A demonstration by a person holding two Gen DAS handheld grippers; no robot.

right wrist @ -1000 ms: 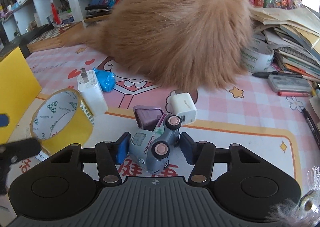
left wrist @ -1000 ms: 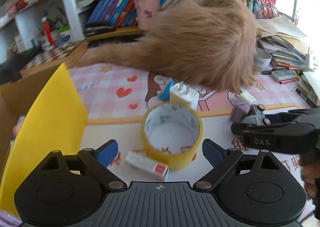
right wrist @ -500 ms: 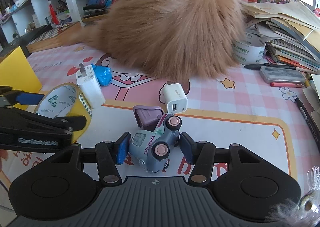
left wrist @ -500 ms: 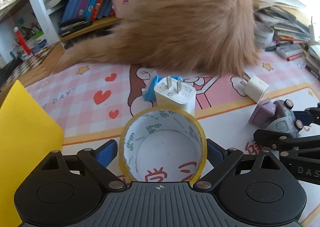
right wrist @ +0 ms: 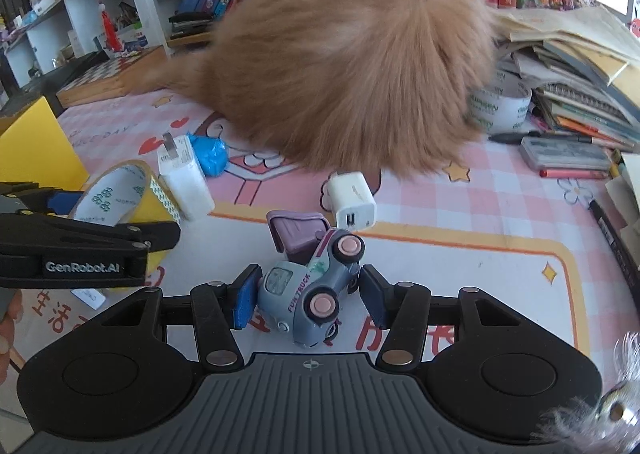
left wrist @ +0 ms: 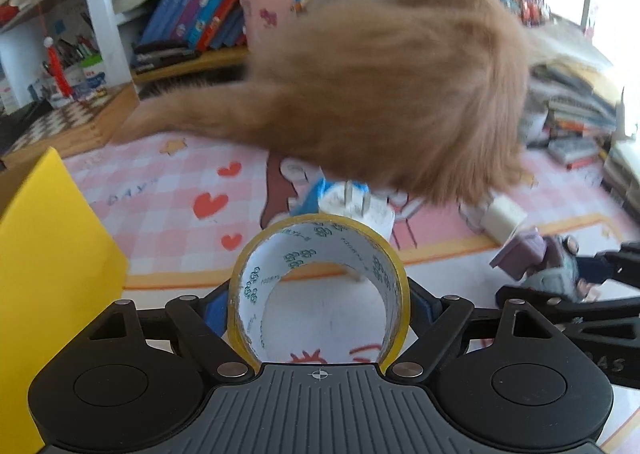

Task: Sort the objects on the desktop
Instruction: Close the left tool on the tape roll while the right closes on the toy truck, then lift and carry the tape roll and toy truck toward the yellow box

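Nearest, the left gripper [left wrist: 319,306], jaws just closing, clasped the tape [left wrist: 320,290], a yellow roll with a white printed core, standing tilted on the white-and-pink mat [right wrist: 460,254]. At three o'clock the right gripper [right wrist: 308,296] pinched a grey-blue toy truck [right wrist: 310,290]. Beyond lay white chargers [right wrist: 354,203], a ginger cat [right wrist: 352,73], then bookshelves [left wrist: 208,9] at twelve.
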